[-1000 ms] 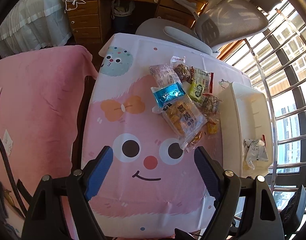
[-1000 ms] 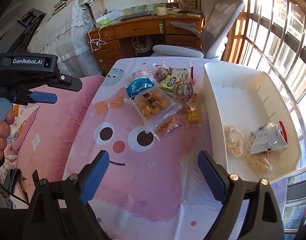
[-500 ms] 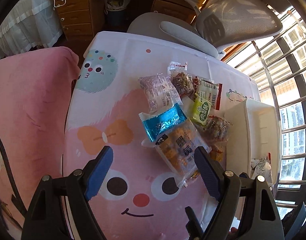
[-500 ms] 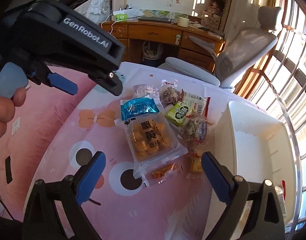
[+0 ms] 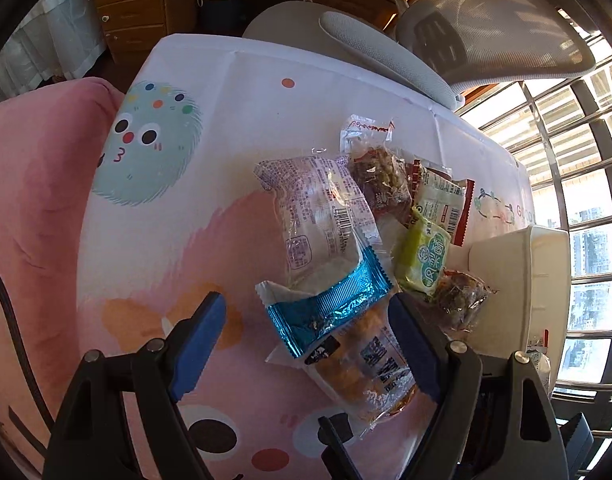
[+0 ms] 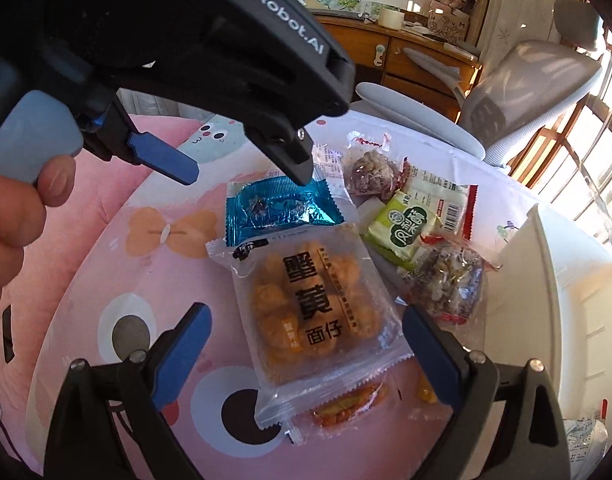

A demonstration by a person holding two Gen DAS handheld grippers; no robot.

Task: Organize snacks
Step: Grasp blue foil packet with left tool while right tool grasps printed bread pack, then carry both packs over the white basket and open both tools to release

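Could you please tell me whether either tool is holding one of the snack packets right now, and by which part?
Nothing is held. The left tool and the right tool are both open above the snack pile.

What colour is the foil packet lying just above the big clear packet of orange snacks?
Shiny blue foil packet, seen best in the right wrist view.

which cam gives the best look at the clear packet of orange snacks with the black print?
Right wrist view: the clear packet of orange snacks lies whole and unblocked, print readable. In the left wrist view that packet is partly covered by the shiny blue foil packet and cut off by a blue-padded finger.
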